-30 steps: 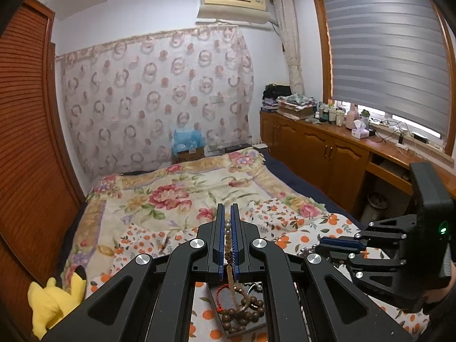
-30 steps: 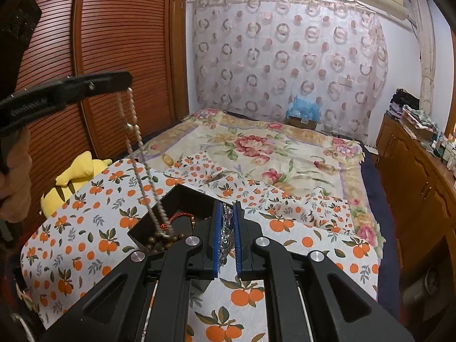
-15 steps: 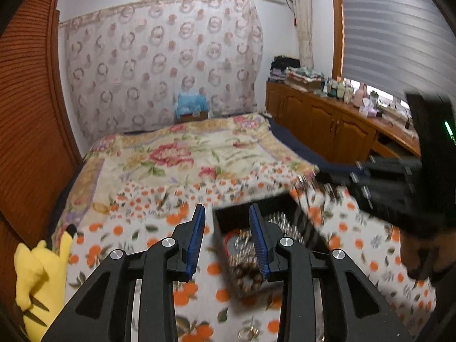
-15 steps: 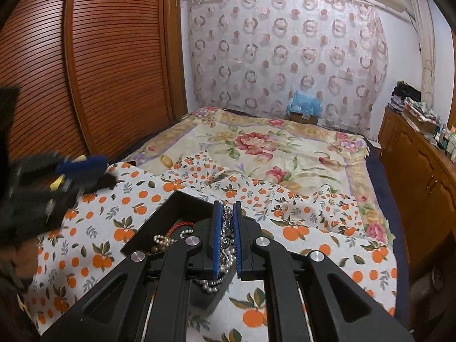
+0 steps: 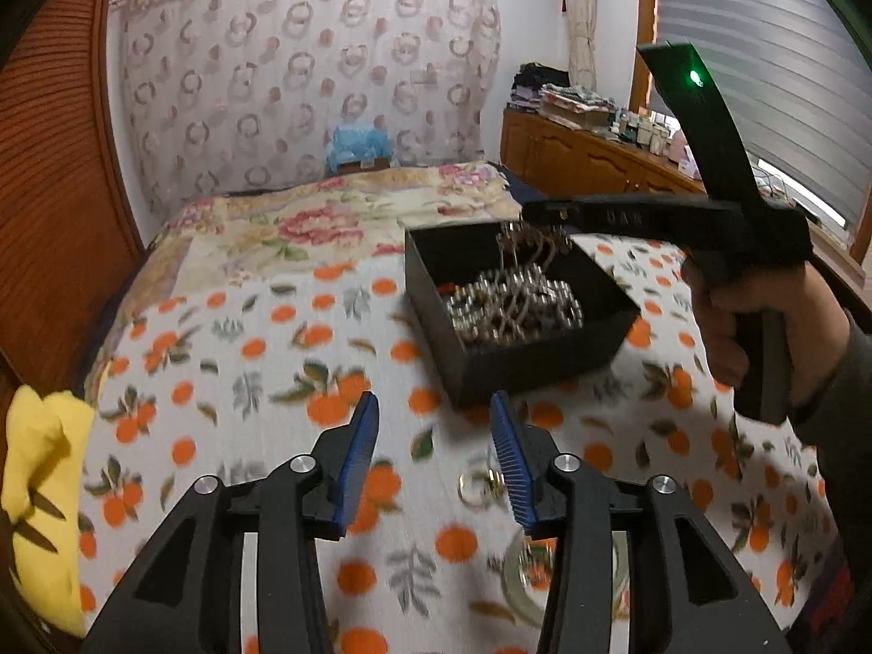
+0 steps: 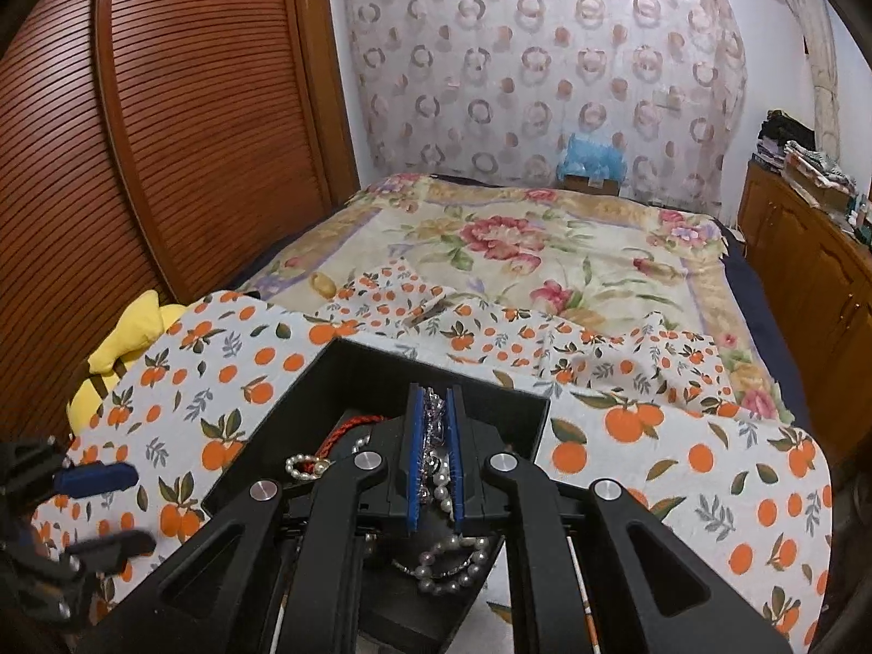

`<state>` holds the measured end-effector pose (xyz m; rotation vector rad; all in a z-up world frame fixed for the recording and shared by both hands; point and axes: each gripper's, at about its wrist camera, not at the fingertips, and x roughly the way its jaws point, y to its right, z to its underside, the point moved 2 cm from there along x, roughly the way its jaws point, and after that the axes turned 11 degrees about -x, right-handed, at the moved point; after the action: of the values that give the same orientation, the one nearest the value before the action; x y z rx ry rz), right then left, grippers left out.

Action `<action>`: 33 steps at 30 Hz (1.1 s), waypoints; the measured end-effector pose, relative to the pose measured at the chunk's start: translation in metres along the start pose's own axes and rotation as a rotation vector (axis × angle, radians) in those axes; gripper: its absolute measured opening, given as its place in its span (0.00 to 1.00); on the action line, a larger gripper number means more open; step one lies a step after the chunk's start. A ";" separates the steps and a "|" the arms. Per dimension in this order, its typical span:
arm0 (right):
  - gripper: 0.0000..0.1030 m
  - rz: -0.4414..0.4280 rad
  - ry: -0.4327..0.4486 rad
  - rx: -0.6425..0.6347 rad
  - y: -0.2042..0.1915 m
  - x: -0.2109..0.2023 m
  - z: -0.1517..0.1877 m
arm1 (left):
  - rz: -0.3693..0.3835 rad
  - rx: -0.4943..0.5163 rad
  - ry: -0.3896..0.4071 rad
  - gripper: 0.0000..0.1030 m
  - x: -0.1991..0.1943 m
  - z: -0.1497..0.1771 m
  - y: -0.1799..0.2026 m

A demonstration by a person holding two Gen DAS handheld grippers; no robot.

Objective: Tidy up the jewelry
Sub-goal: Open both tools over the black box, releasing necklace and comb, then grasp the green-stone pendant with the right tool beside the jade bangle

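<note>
A black box point(image 5: 545, 359) sits on the orange-print cloth and holds pearl strings point(image 6: 447, 561), beads and a red cord point(image 6: 349, 430). My right gripper point(image 6: 435, 409) hangs over the box, shut on a silver chain point(image 6: 433, 425) that dangles into it point(image 5: 518, 250). The left wrist view shows that gripper point(image 5: 537, 211) from the side, held by a hand. My left gripper point(image 5: 434, 409) is low over the cloth in front of the box, its jaws opening with nothing between them. A small ring point(image 5: 479, 485) lies on the cloth just beyond its right finger.
A clear bangle point(image 5: 515, 577) lies on the cloth under my left gripper's right arm. A yellow plush toy point(image 5: 38, 490) rests at the bed's left edge by the wooden wardrobe point(image 6: 163, 136). A floral bedspread point(image 6: 518, 250) stretches behind, and a cluttered wooden cabinet point(image 5: 588, 163) lines the right wall.
My left gripper let the brown bead string go into the box, opened, and sank to the cloth in front of it. The right gripper lowered its chain over the box.
</note>
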<state>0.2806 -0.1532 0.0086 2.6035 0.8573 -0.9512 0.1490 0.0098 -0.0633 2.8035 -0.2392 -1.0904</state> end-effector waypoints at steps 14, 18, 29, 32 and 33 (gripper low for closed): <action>0.23 -0.035 0.033 -0.019 0.001 -0.031 0.024 | 0.041 0.000 -0.065 0.62 -0.003 0.039 0.014; 0.23 -0.043 0.052 -0.024 -0.005 -0.051 0.035 | 0.046 0.015 -0.073 0.67 -0.005 0.043 0.021; 0.38 -0.047 0.059 -0.040 -0.031 -0.102 0.082 | 0.050 0.065 -0.104 0.74 -0.002 0.054 0.041; 0.44 -0.016 0.049 -0.047 -0.032 -0.107 0.092 | 0.055 0.074 -0.123 0.74 0.001 0.057 0.046; 0.46 -0.007 0.040 -0.046 -0.032 -0.107 0.096 | 0.055 0.078 -0.127 0.74 0.002 0.058 0.047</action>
<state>0.1465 -0.2143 0.0048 2.5905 0.8882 -0.8740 0.1065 -0.0400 -0.0993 2.7795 -0.3770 -1.2740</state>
